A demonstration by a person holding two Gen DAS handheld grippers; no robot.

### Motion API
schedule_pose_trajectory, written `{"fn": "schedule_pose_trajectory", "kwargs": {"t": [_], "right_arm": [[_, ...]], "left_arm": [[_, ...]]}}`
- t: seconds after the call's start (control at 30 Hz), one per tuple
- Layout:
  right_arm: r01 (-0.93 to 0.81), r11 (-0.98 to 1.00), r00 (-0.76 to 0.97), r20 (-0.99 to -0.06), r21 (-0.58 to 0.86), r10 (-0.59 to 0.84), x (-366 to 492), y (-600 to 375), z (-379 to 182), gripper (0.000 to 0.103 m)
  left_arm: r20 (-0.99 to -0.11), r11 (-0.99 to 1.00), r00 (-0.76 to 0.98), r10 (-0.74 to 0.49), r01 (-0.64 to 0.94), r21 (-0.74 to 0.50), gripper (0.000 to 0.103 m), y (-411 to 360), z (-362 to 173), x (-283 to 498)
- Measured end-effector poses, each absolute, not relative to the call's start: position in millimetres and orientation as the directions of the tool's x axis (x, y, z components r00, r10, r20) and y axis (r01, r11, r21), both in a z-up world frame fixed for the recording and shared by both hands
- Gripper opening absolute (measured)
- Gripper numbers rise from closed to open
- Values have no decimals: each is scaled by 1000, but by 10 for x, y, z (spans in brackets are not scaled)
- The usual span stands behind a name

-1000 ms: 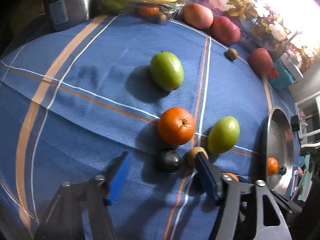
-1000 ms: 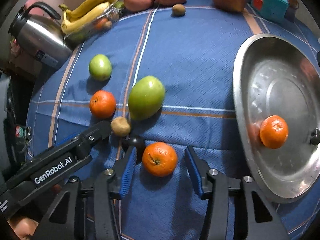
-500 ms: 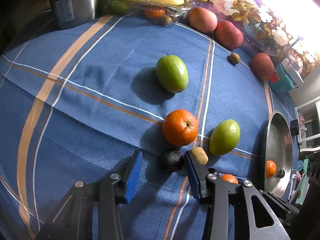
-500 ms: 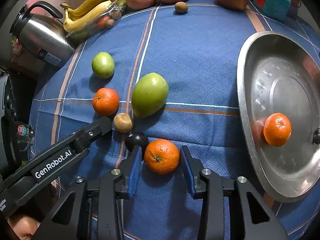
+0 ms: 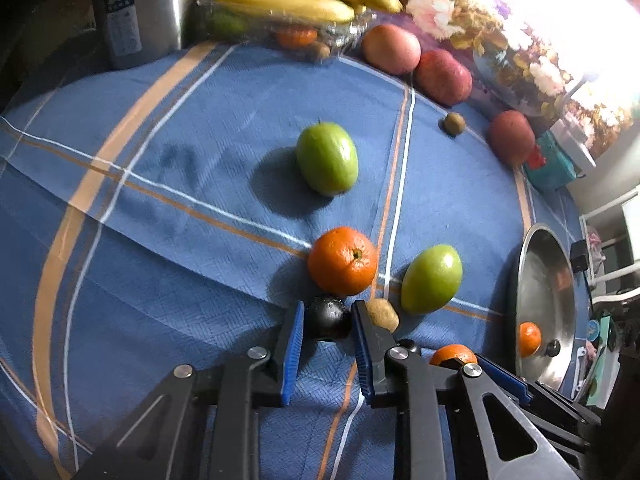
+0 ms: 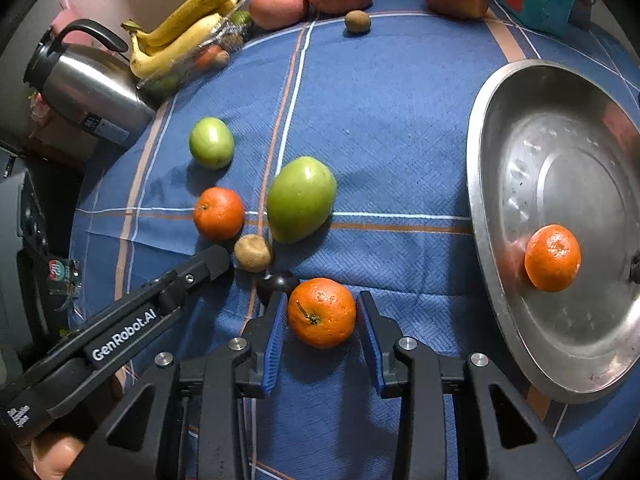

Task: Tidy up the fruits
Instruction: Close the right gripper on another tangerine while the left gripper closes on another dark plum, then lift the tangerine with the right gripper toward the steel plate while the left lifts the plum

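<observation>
Now, item one — the orange [image 6: 321,313] sits squarely between your right gripper [image 6: 322,338] pads, clamped on both flanks, with the steel tray [image 6: 486,184] off to its right; item two — your left gripper [image 5: 326,330] is closed on the dark plum [image 5: 328,317] alongside.

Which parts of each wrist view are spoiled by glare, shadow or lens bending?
Left wrist view: the flowered backdrop is blown out at top right and the kettle corner is dark. Right wrist view: black fisheye corners, and the round steel tray stretches into an oval.
</observation>
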State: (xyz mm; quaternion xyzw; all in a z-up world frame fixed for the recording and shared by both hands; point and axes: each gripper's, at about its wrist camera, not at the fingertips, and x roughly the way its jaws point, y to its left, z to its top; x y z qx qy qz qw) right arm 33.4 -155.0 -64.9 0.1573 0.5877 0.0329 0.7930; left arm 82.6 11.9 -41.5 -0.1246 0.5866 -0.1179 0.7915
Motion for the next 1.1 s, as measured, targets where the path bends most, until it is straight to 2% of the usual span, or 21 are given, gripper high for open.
{"fn": "schedule_pose_trajectory", "kwargs": {"t": [0.5, 0.8, 1.1], "right_arm": [[108, 946, 471, -853, 307, 223, 145, -1696, -5, 37], [149, 937, 484, -850, 315, 209, 113, -1841, -14, 37], [261, 925, 474, -871, 278, 128, 85, -2238, -63, 37]], "left_arm": [[-843, 951, 442, -307, 115, -285, 26, 11, 195, 742], [-852, 968, 462, -249, 154, -199, 26, -224, 255, 709], [-855, 970, 466, -229, 185, -159, 26, -438, 277, 665]]}}
